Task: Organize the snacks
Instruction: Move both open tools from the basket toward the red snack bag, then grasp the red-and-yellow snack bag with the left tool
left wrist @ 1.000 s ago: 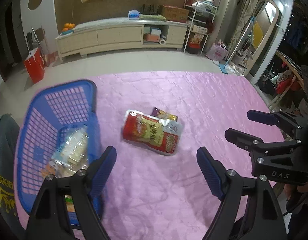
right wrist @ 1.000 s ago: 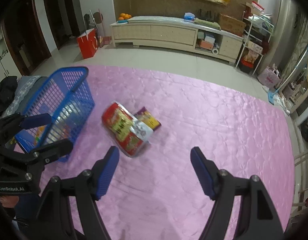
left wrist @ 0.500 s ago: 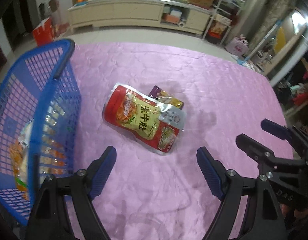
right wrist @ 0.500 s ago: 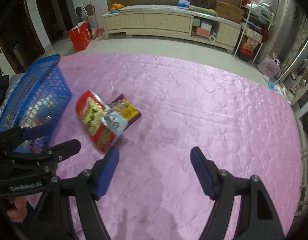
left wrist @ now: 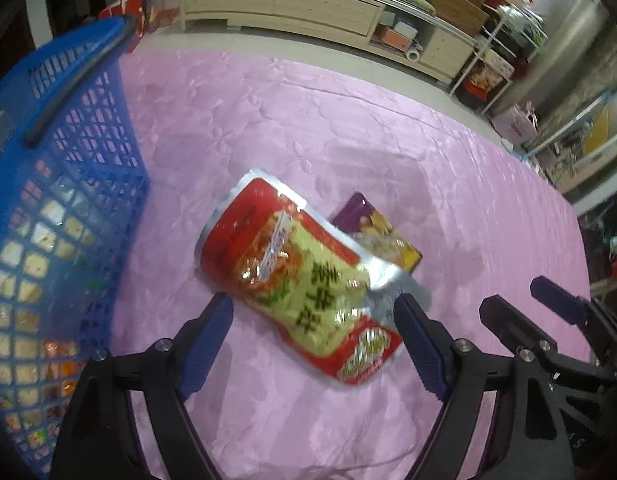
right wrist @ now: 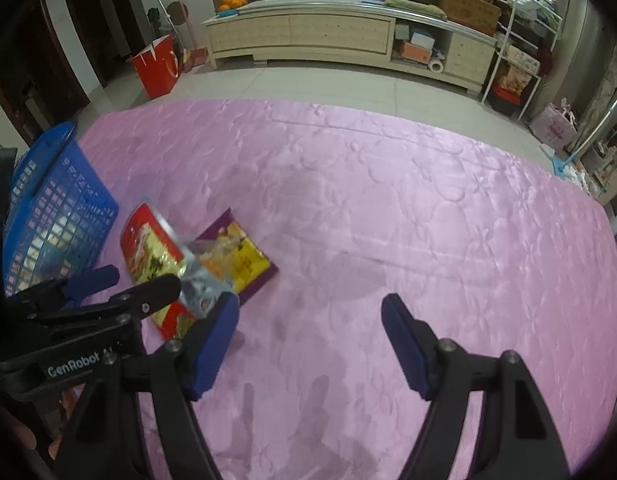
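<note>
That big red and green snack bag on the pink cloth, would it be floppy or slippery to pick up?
Probably floppy: the red snack bag lies bent, its silver edge curling up over the purple packet. Its glossy foil looks slippery, so it may slide on the pink cloth if pushed. It likely weighs little, looking puffy rather than dense.

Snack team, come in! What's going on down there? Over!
Left gripper open over the red snack bag. Right gripper open, empty. Red bag overlaps the purple packet. Blue basket beside them; nothing in the way.

The right tool (right wrist: 310, 332) hangs wide-jawed over pink cloth (right wrist: 388, 200), red snack bag (right wrist: 148, 256) just left.
</note>
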Available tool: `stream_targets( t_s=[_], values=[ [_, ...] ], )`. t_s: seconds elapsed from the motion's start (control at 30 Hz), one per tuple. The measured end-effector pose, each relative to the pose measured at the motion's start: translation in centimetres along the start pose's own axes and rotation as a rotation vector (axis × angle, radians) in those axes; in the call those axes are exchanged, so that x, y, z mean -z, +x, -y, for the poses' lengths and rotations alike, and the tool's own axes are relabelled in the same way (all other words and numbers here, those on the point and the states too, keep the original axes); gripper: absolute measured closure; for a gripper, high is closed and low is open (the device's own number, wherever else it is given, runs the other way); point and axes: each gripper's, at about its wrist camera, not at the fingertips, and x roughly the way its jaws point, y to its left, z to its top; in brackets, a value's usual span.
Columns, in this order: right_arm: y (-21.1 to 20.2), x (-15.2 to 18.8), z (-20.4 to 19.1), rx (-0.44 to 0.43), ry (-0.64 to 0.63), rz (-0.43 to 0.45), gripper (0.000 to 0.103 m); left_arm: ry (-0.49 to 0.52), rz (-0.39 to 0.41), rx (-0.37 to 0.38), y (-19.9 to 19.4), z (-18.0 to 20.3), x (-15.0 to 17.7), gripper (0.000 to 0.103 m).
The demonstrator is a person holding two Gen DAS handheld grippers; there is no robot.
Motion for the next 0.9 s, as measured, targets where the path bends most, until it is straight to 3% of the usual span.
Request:
stream_targets(
  t_s=[0.27, 0.43, 0.53, 0.63, 0.9],
  values=[
    [1.1, 0.0, 0.4, -0.012, -0.007, -0.012, 0.025, -0.089, 0.002, -0.033, 1.9, -1.0, -1.1, 0.022],
    [1.3, 0.7, 1.7, -0.017, 0.029, -0.026, 0.025, -0.073, -0.029, -0.018, 2.1, -1.0, -1.3, 0.021],
    [1.3, 1.1, 2.1, -0.019, 0.039, -0.026, 0.025, -0.036, -0.045, 0.02, 1.9, -0.5, -1.2, 0.034],
    [1.2, 1.4, 2.2, -0.025, 0.044, -0.03, 0.025, 0.019, -0.054, 0.034, 1.2, 0.2, -1.1, 0.056],
    [1.3, 1.7, 1.9, -0.089, 0.076, -0.051, 0.025, 0.18, -0.035, 0.06, -0.9, 1.1, 0.4, 0.07]
  ],
)
